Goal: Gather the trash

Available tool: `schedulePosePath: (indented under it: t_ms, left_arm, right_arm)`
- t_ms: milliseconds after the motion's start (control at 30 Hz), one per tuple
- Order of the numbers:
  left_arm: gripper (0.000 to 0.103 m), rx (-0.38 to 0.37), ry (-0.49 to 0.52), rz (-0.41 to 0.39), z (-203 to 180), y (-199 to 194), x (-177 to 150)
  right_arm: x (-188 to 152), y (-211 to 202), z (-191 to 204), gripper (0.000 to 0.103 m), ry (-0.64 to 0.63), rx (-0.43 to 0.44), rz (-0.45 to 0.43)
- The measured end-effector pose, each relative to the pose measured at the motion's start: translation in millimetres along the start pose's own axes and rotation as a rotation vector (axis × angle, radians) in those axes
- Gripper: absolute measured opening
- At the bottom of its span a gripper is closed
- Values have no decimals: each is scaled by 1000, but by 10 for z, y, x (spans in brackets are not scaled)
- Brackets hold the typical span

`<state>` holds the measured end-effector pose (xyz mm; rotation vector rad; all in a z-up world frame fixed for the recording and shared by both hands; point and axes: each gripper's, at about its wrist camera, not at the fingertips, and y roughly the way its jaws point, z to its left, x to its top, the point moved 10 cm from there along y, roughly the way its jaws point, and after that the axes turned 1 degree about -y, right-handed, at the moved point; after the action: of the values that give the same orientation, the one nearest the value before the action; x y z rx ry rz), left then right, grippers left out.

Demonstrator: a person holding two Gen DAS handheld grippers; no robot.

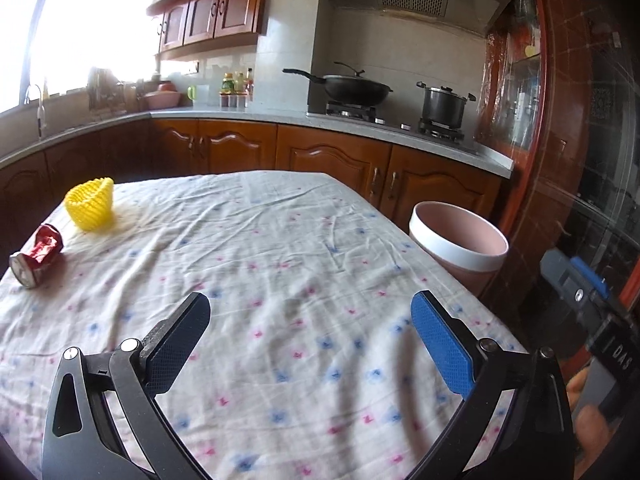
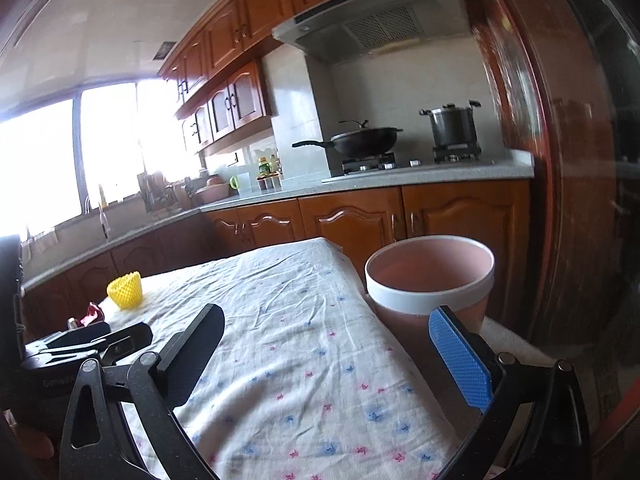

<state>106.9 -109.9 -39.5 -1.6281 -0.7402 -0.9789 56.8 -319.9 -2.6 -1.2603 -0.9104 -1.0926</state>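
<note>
Meanwhile, left gripper (image 1: 310,340) wide over tablecloth (image 1: 280,248), right gripper (image 2: 328,356) wide, facing pink bin (image 2: 430,300)

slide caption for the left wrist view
Open left gripper over floral tablecloth; crushed red can, yellow foam net far left.

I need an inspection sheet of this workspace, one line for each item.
Surface: table with a wrinkled floral tablecloth.
Job's things: crushed red can lying on its side; yellow foam net standing beside it; pink bin at the table's edge, nothing seen inside.
Clutter: nothing seen.
Grippers: left gripper and right gripper both open, holding nothing.
Cables: nothing seen.
Surroundings: wok and pot on the stove.
</note>
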Motion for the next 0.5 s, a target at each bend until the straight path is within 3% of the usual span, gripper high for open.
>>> schedulePosePath:
  t_ms: [200,500]
  left_arm:
    - [103,61,15,-39,64,-112,-64]
    - [103,84,36,-43,57,-168,-204]
  right_arm:
    - [125,-120,46,103,-33,-43,-90]
    - [-149,-65,86,103,2,-31,-49]
